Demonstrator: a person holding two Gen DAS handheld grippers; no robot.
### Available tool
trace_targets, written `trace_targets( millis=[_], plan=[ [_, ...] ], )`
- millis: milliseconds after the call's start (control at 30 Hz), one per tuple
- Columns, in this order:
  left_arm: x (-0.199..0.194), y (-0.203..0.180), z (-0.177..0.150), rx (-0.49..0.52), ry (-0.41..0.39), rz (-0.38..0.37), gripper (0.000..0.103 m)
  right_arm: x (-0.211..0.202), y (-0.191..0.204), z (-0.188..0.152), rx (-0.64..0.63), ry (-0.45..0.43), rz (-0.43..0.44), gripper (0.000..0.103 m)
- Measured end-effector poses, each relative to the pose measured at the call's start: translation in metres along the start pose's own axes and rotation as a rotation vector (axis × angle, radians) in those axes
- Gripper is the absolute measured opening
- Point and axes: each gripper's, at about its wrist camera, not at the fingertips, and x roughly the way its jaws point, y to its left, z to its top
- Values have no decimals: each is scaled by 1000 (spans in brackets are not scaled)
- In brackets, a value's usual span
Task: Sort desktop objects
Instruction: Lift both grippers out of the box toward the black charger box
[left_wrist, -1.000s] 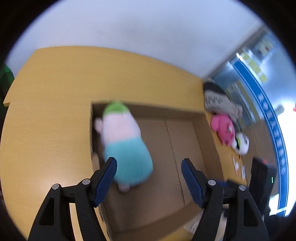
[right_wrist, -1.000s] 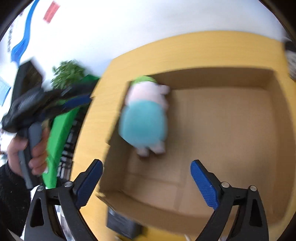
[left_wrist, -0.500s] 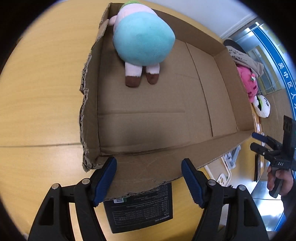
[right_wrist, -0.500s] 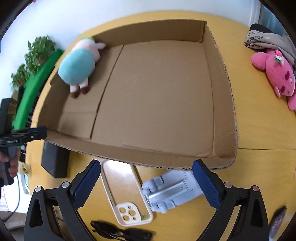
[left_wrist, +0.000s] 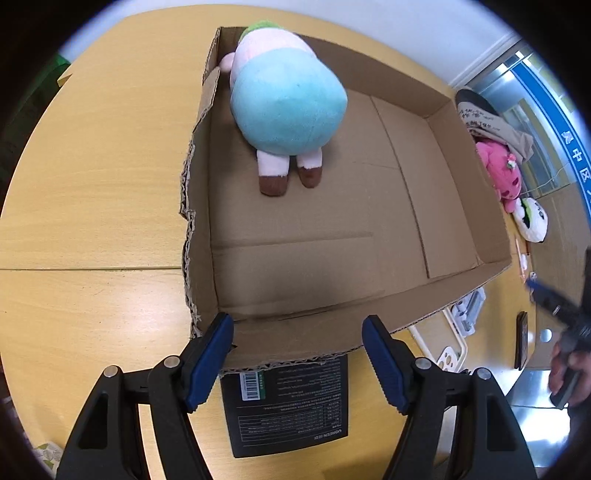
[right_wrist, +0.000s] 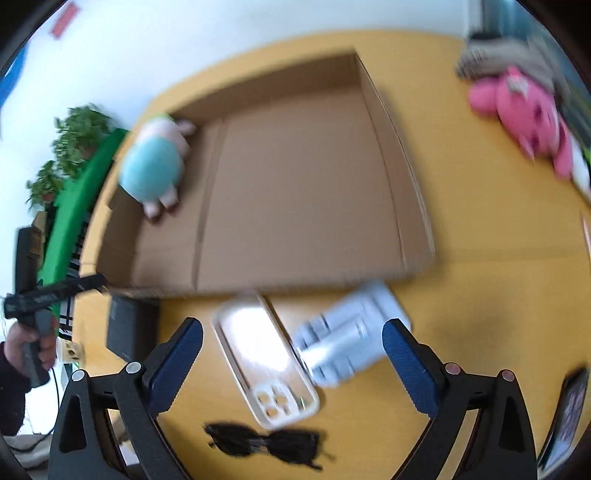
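- On the yellow table (left_wrist: 92, 184), the cardboard box (left_wrist: 314, 258) holds only a teal plush (left_wrist: 288, 110), lying at its eleven o'clock corner.
- At the box's six o'clock: black packet (left_wrist: 288, 402), white phone case (right_wrist: 266, 365), pale blue stand (right_wrist: 351, 332), sunglasses (right_wrist: 266, 443).
- A pink plush (right_wrist: 524, 110) lies at two o'clock.
- Left gripper (left_wrist: 297, 354) and right gripper (right_wrist: 291, 354) hang with fingers apart, holding nothing.

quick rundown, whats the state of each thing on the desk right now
cardboard box: open-topped, holds only the plush
blue plush: face down in the box's far corner
black box: flat, partly under the box's near edge
phone case: empty, camera holes nearest
sunglasses: lying flat
left tongs: open, empty
right tongs: open, empty
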Motion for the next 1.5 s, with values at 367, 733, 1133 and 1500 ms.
trace_targets(
  millis=[367, 733, 1133, 1500],
  plan=[
    [0, -1, -6, 34, 29, 47, 72, 82, -37, 49, 51, 150, -66, 97],
    [-8, -1, -14, 36, -6, 6, 72, 63, -40, 8, 93, 149, -39, 97],
    [-90, -3, -31, 6, -199, 25, 70, -74, 89, 44, -107, -202, -92, 99],
    [-164, -31, -49, 53, -343, 44, 32, -121, 162, 27, -180, -263, -52, 102]
  ],
)
